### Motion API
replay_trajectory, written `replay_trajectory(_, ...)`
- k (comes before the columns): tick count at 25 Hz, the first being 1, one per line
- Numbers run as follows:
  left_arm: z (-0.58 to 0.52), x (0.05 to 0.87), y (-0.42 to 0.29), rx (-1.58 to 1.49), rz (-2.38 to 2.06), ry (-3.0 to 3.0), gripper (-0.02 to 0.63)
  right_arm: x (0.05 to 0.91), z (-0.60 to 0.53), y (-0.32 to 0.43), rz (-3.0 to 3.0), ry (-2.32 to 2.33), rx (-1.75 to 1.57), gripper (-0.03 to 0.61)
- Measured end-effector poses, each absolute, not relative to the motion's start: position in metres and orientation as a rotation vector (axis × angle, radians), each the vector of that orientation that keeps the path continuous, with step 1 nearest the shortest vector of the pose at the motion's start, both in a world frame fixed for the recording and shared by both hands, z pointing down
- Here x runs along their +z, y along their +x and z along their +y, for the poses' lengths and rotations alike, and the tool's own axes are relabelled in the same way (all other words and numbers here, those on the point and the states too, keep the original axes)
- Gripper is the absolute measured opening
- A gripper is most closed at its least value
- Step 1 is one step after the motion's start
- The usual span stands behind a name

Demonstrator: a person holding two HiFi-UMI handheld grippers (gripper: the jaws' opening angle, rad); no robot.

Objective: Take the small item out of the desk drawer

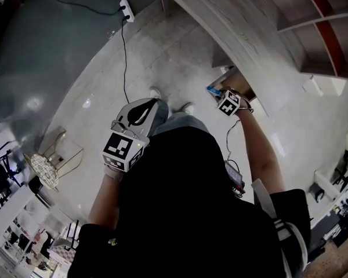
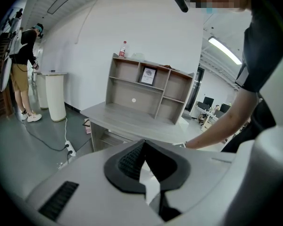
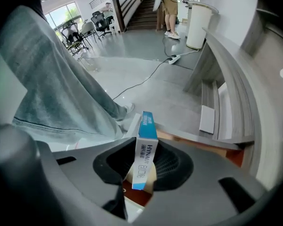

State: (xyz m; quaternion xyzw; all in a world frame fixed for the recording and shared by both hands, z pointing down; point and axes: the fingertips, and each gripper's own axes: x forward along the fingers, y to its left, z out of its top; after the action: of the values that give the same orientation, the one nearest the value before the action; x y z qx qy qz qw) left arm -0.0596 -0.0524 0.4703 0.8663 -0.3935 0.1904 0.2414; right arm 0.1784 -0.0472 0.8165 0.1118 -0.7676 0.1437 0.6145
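The right gripper (image 3: 142, 172) has its jaws clenched on a small blue-and-white box (image 3: 146, 147), which stands upright between the pads, just over the open drawer (image 3: 203, 145) under the desk surface (image 2: 132, 119). The left gripper (image 2: 144, 169) hangs back near the person's body, well apart from the drawer, its jaws together on nothing.

The step in hand looks like the grasp itself - the box is caught but not yet clear of the drawer. Next it wants a steady lift up and back toward the body, keeping the grip firm so the narrow box does not twist or slip out.
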Motion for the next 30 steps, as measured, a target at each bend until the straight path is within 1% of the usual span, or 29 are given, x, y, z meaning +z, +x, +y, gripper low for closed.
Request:
replay_trajectory(6,-0.057,0.471,-0.060,0.496,-1.071,2.363,0.009,0.814,-0.056,0.181,-1.708,0.340,0.369,0.077)
replay_trajectory(10,-0.062,0.467,-0.060,0.472,-1.046,2.387,0.009,0.792,-0.067,0.174,-1.677,0.405,0.396,0.075)
replay_trajectory(22,-0.103,0.445,-0.053,0.328,-0.947,2.471,0.009,0.666,-0.095,0.137,-1.674,0.590,0.475,0.075)
replay_trajectory(30,-0.125,0.429,-0.045,0.285,-0.870,2.552,0.009,0.566,-0.107,0.100,-1.878,0.862,0.495,0.075)
